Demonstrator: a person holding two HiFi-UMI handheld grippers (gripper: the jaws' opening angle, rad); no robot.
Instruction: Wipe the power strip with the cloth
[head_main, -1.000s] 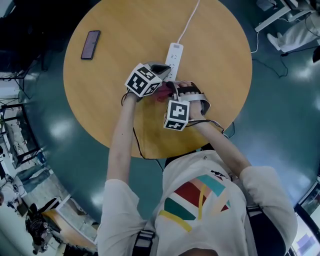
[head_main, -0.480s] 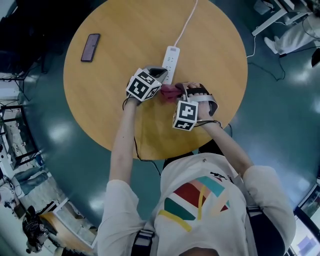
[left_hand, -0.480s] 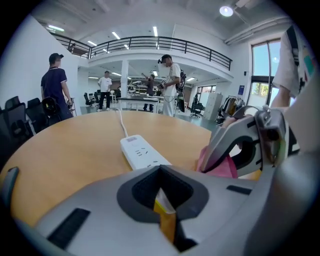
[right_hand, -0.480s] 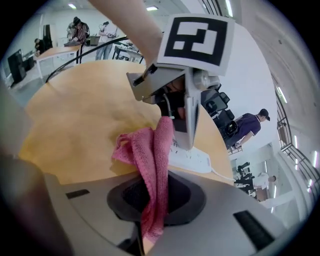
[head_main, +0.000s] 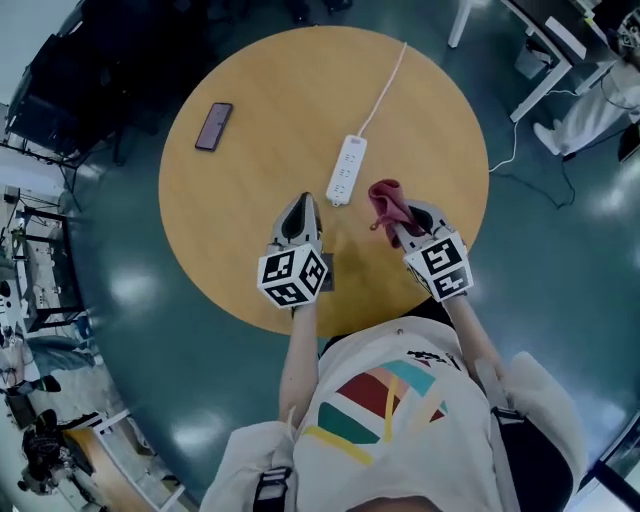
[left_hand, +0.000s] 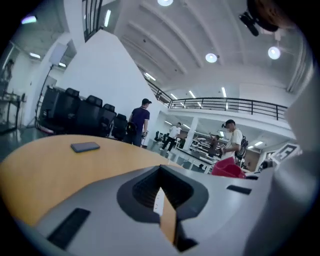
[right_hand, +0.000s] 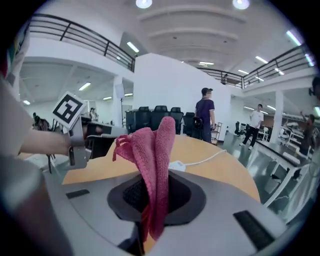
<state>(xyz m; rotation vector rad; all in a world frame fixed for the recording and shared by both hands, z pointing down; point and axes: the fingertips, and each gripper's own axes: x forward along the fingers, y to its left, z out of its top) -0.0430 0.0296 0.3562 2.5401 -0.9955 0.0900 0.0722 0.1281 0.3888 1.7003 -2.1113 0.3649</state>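
Now that the two tongs have pulled apart, the right tongs (head_main: 400, 222) pinch the pink cloth (head_main: 386, 200) alone, and the left tongs (head_main: 301, 203) are closed and empty. The power strip (head_main: 347, 170) lies on the surface (head_main: 240, 190) between them, just ahead. Wiping can start, I think.

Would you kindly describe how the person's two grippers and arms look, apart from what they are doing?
The left gripper and right gripper are grey, wedge-shaped shells with dark recesses round the jaws. Each carries a cube with black-and-white square markers. The person wears a white T-shirt with short sleeves; the forearms are bare.
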